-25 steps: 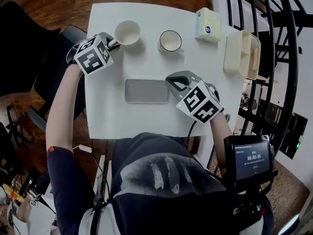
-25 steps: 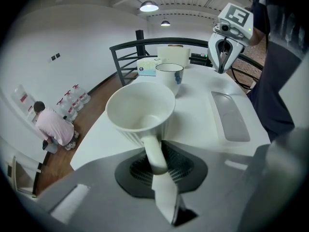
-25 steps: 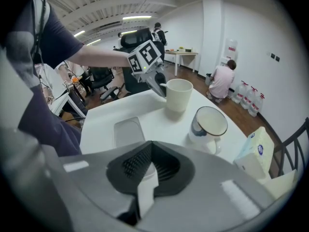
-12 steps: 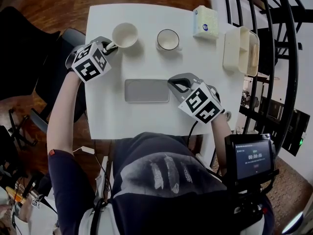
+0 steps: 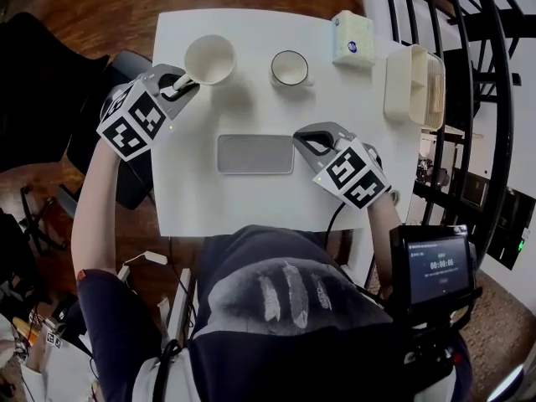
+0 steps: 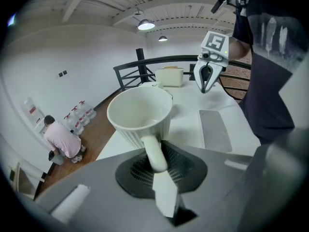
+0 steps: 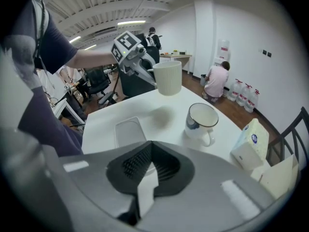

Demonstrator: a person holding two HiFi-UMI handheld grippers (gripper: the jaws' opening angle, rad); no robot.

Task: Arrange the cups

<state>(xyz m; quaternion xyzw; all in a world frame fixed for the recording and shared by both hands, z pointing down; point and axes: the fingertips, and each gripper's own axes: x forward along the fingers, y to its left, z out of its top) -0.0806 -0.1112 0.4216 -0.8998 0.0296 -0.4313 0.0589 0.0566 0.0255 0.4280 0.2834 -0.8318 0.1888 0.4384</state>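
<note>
Left gripper (image 5: 177, 85): pinching cream cup (image 5: 209, 59) by handle, clear of table (image 5: 251, 198)
Right gripper (image 5: 308, 139): pressed together, empty, beside tray (image 5: 255, 154)

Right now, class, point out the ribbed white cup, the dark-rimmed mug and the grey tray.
ribbed white cup (image 6: 140, 109), left gripper view, on its inner wall
dark-rimmed mug (image 7: 202, 115), right gripper view, on its inside
grey tray (image 5: 255, 154), head view, on its flat middle
</note>
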